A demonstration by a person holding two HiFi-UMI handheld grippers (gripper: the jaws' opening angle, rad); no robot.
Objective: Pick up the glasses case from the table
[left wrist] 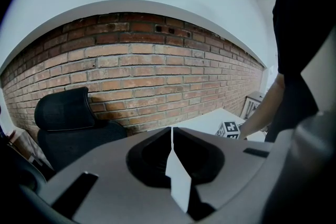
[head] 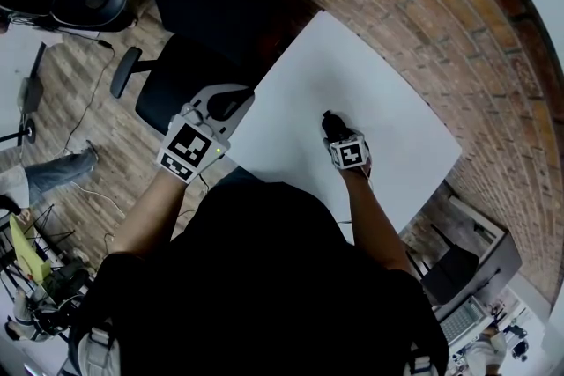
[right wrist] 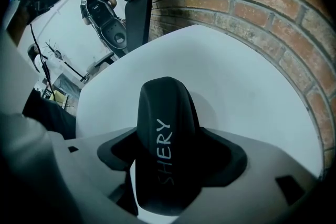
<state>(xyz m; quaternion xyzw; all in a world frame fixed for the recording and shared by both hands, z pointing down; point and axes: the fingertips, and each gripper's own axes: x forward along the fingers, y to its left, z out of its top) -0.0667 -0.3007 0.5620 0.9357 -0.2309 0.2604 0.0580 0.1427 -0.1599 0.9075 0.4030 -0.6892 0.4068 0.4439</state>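
Right gripper (right wrist: 170,157) straddles the case (right wrist: 165,113), jaws apart and not yet clamped on it, with the case lying flat mid-table (right wrist: 226,71). Squeeze evenly across its middle (that smooth shell looks slippery), then lift straight up.

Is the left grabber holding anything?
No, the left gripper has its jaws closed tip to tip, with nothing between them.
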